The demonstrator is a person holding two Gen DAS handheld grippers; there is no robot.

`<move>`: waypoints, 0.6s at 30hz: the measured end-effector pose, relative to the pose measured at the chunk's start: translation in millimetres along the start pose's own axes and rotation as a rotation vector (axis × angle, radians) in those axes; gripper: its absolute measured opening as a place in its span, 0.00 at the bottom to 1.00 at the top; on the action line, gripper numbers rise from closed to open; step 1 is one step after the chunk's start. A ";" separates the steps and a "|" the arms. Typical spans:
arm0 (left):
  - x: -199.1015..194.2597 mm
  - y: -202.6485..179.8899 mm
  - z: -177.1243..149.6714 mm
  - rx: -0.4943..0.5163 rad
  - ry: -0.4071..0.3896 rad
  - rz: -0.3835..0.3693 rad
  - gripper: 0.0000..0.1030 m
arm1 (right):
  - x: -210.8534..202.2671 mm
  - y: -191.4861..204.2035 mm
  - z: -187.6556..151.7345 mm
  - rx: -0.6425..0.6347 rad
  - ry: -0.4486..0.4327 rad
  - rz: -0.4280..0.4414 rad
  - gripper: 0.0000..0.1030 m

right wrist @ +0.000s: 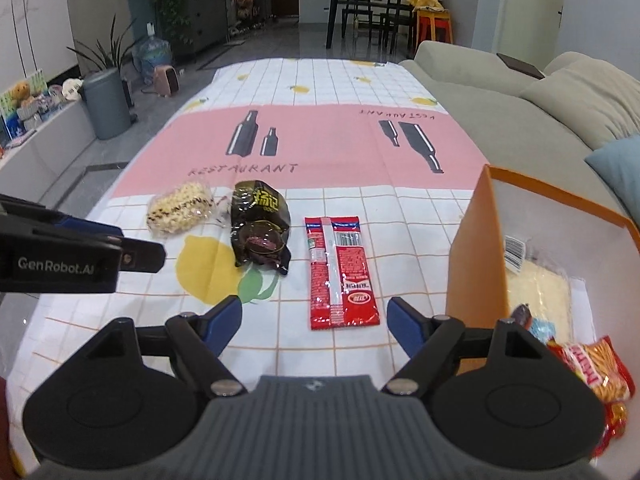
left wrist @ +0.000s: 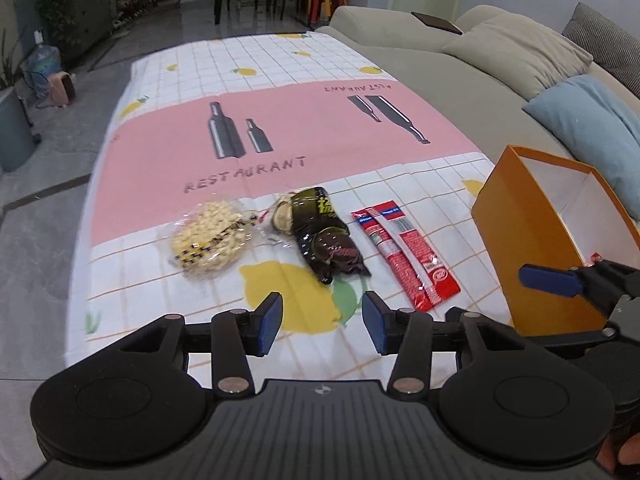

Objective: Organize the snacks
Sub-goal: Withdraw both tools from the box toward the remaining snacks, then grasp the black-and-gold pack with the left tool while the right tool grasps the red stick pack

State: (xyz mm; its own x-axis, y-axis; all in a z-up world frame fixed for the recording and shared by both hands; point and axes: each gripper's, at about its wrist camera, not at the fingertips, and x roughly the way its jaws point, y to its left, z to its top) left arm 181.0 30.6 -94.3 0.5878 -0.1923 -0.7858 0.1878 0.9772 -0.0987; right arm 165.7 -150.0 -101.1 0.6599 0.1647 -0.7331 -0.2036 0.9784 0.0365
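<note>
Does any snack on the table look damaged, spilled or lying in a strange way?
Nothing is spilled. The dark snack bag looks crumpled and lies askew, touching the clear bag of pale snacks. The red packet lies flat and apart from them. The orange box stands upright with snacks already inside.

Both tools tilt downward, side by side — left tool and right tool, jaws apart, nothing between them.

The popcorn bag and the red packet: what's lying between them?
The dark snack bag lies between the popcorn bag and the red packet on the tablecloth, apart from both. The right wrist view shows it.
</note>
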 end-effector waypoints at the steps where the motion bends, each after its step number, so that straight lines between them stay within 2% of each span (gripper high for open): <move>1: 7.8 1.8 2.0 -0.012 0.008 -0.006 0.53 | 6.7 -1.0 1.9 0.001 0.006 -0.004 0.74; 8: 56.2 14.1 17.4 -0.099 0.055 -0.036 0.53 | 52.6 -9.2 12.6 0.064 0.061 -0.022 0.73; 13: 80.6 10.6 25.2 -0.096 0.077 -0.005 0.53 | 81.6 -13.6 15.9 0.098 0.089 -0.042 0.74; 18: 99.1 12.9 31.4 -0.138 0.082 -0.018 0.53 | 100.8 -21.3 14.4 0.140 0.118 -0.035 0.74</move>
State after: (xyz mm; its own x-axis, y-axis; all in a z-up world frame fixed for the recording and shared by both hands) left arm 266.4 21.3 -154.3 0.5180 -0.2070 -0.8300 0.0846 0.9779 -0.1911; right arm 247.0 -152.4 -166.0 0.5734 0.1222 -0.8101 -0.0735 0.9925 0.0977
